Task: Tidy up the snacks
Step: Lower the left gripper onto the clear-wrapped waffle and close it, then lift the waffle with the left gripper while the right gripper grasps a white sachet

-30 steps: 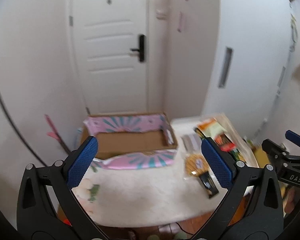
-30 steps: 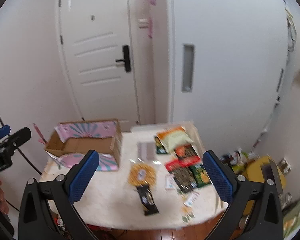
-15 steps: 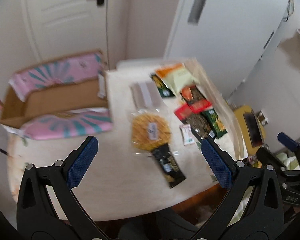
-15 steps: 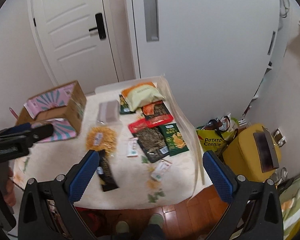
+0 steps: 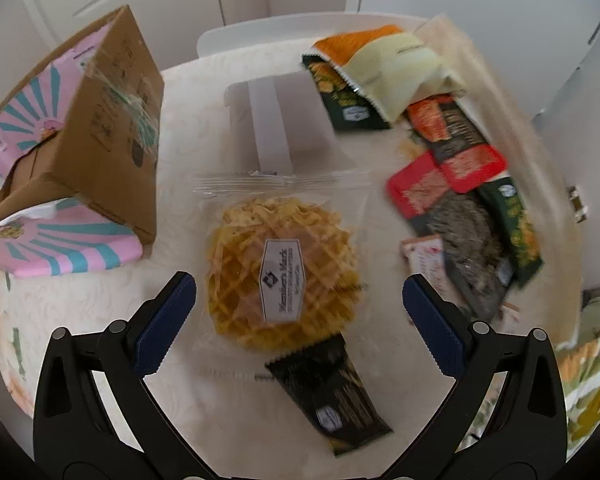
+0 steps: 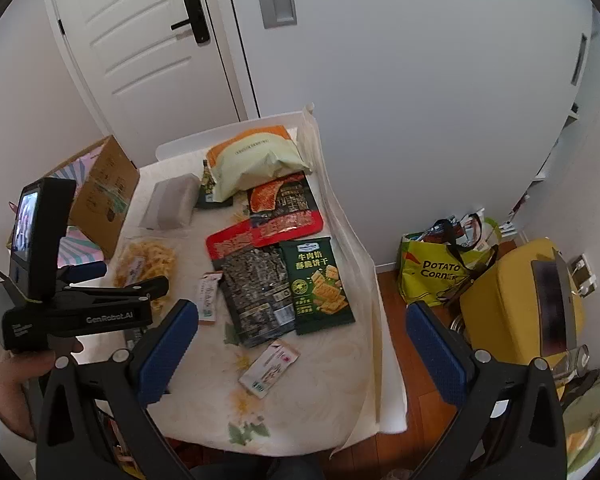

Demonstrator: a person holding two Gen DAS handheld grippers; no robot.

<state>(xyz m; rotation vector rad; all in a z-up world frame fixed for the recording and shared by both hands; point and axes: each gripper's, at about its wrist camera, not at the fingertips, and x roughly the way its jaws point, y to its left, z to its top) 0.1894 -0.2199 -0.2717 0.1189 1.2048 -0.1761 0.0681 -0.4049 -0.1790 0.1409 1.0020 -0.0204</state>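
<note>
The left gripper's body (image 6: 108,316) reads "GenRobot.AI". The yellow-green bag (image 6: 444,268) on the floor says "POTATO CORNER". The green packet (image 6: 320,284) at the desk's right edge reads "牛肉馅酥脆饼干".

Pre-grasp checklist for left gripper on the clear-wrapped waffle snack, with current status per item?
1. Left gripper open, nothing held: ok.
2. Waffle snack lies between the finger lines in the left wrist view: ok.
3. Wrapper free of neighbours: not ok; the black packet overlaps its near edge.
4. Cardboard box stands open-topped to the left, apart from the snack: ok; room inside cannot tell.
5. Right gripper open, over the table's near right side, away from the waffle: ok.
6. Height of the pads above the wrapper: cannot tell.
</note>
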